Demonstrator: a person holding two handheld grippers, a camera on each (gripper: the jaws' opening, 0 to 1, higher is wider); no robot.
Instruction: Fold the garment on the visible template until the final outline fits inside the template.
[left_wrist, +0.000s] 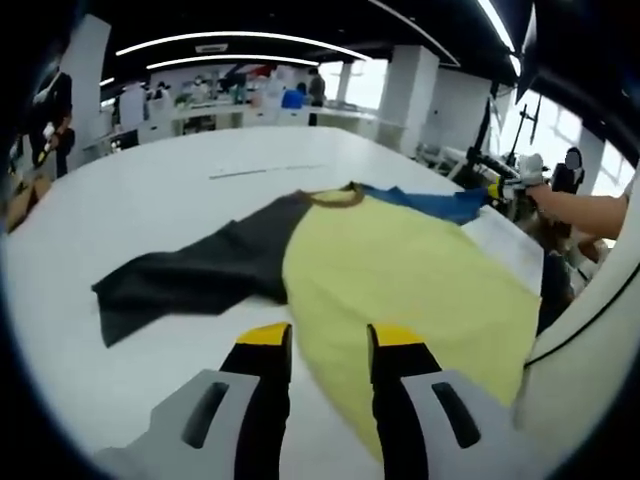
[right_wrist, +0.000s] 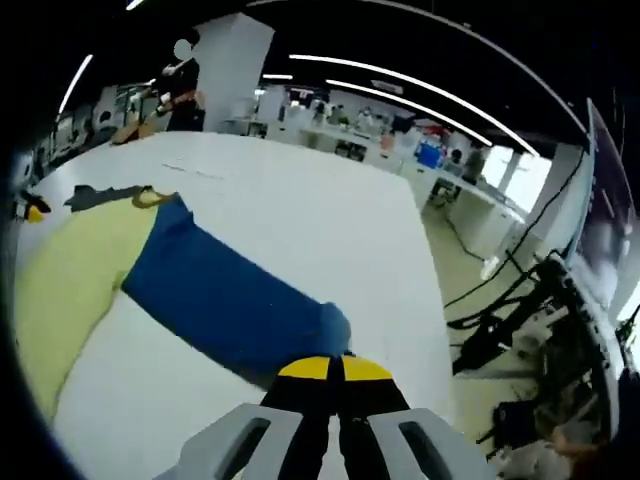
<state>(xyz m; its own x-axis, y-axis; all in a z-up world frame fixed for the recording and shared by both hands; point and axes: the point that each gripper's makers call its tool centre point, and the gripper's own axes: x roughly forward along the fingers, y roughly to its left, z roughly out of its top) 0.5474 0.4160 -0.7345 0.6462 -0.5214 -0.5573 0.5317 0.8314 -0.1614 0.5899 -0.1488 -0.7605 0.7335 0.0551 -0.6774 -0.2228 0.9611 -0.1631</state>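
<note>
The garment (left_wrist: 400, 270), a tee w/ yellow body, lies flat on the white table (left_wrist: 150, 180), spread wide so each part can be folded in turn. Its dark sleeve (left_wrist: 190, 280) stretches out to the left in the left gripper view; the blue sleeve (right_wrist: 220, 300) runs toward the right gripper (right_wrist: 335, 368) in the right gripper view. A brownish collar (left_wrist: 335, 197) sits at the far edge of the body.

Right gripper: jaws pressed together, pinching the cuff end of the blue sleeve. Probably holding the tip so the sleeve can be lifted and laid across the yellow body, narrowing the outline. Same gripper shows far right in the left gripper view, at the blue sleeve's end (left_wrist: 500, 188), w/ a person's arm behind it.

Left gripper (left_wrist: 328, 345): jaws spread, nothing btwn them, hovering just over the near hem of the yellow body. Likely placed there ready to pin or grab the hem while the other side folds.

A thin line (left_wrist: 265, 171) marks the table beyond the collar, maybe part of the template; can't tell its full outline. Fold looks barely begun: both sleeves are out.
</note>
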